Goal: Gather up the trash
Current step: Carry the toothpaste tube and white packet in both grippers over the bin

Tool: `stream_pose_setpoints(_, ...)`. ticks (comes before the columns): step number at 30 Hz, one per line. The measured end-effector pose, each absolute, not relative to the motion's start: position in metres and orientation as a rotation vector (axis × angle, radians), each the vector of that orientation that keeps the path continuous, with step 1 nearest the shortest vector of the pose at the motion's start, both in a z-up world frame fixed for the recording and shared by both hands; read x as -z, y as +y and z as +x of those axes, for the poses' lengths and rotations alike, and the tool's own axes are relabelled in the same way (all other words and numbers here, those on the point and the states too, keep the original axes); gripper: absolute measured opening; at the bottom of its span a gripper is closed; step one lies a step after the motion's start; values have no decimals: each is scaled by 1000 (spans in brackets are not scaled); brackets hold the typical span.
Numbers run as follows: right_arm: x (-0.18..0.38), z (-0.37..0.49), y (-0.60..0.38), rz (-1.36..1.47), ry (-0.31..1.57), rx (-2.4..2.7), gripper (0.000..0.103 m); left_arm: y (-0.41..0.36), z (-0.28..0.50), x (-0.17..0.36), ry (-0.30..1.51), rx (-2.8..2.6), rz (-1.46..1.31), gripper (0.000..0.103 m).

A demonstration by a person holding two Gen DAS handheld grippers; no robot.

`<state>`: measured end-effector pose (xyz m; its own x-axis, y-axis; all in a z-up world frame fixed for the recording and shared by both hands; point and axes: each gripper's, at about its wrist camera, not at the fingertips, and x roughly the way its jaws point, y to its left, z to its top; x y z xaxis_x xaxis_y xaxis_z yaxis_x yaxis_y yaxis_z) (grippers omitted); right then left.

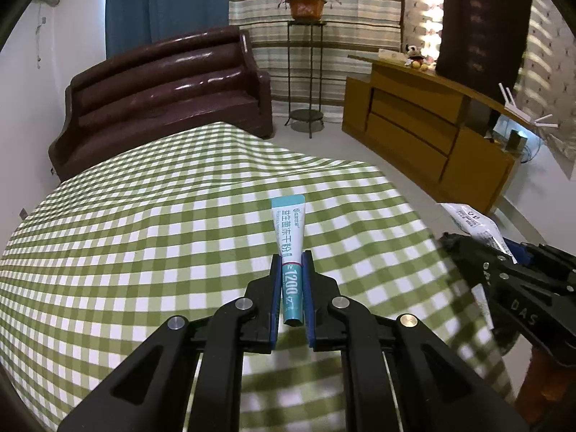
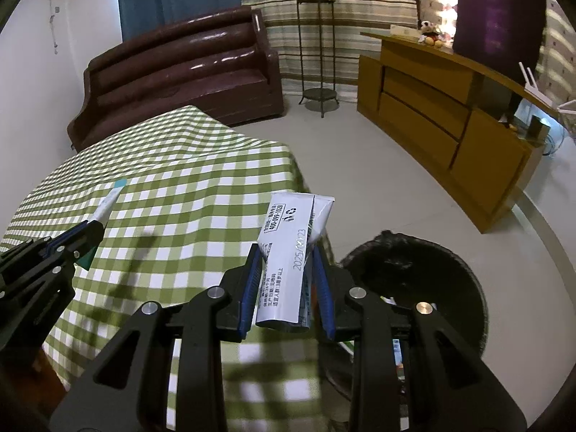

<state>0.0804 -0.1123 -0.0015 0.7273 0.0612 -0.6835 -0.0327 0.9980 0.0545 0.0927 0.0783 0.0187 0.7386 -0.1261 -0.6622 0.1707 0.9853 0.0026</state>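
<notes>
In the left wrist view the left tool [image 1: 292,257] sits at lower centre, its blue pads clamped on a narrow teal sachet [image 1: 288,230]. The sachet stands nearly upright between the pads, its upper half poking out above them over the green-checked bench [image 1: 144,234]. At the right edge of that frame the right tool [image 1: 504,252] shows from the side with a white packet [image 1: 468,219] sticking out of it, just past the bench's right edge.

In the right wrist view the right tool [image 2: 286,252] is at lower centre, its pads clamped on that white packet [image 2: 288,248], which is wider and creased, with printed text and a date on its face. It is held over the bench's right edge [image 2: 295,180]. Just right of it and lower, on the floor, a round black-lined bin [image 2: 450,270] stands open. At the left edge of this frame the left tool [image 2: 91,228] appears with the sachet's tip [image 2: 108,205] pointing up and to the right, above the bench.

A brown sofa [image 1: 162,86] stands behind the bench at upper left, a wooden cabinet [image 1: 414,122] at right.
</notes>
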Motion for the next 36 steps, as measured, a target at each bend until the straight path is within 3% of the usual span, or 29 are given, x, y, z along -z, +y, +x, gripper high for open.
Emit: stream_pose_setpoints(36,-1,10,-226,89,673,169,28,-67,51,-18,607,389,182,13)
